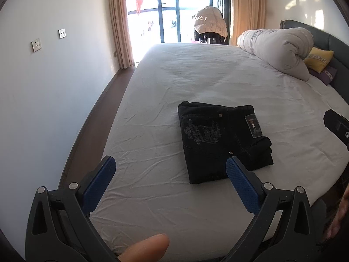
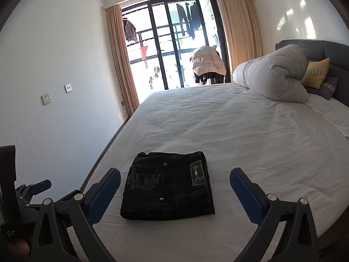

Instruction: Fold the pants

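Black denim pants (image 2: 166, 183), folded to a compact rectangular bundle with embroidered pocket and sewn patch uppermost, lying flat on the white wrinkled bedsheet (image 2: 250, 135), toward the near edge of that sheet and well apart from the rolled grey duvet (image 2: 277, 76) at its far right. Left gripper (image 1: 171, 170) with blue ribbed pads held above the sheet's near edge, jaws spread as wide as seen, nothing between them, bundle just beyond its right finger. Right gripper (image 2: 174, 181) likewise spread wide and empty, framing the bundle from above without contact. Fold judged complete or nearly so. Risks noted: layers at the bundle's right end in the left wrist view stepped and slightly uneven, liable to slump or spring open if left unpressed; any low sweep across the sheet likely to snag an edge and undo the fold; loose sheet wrinkles liable to drag with it.
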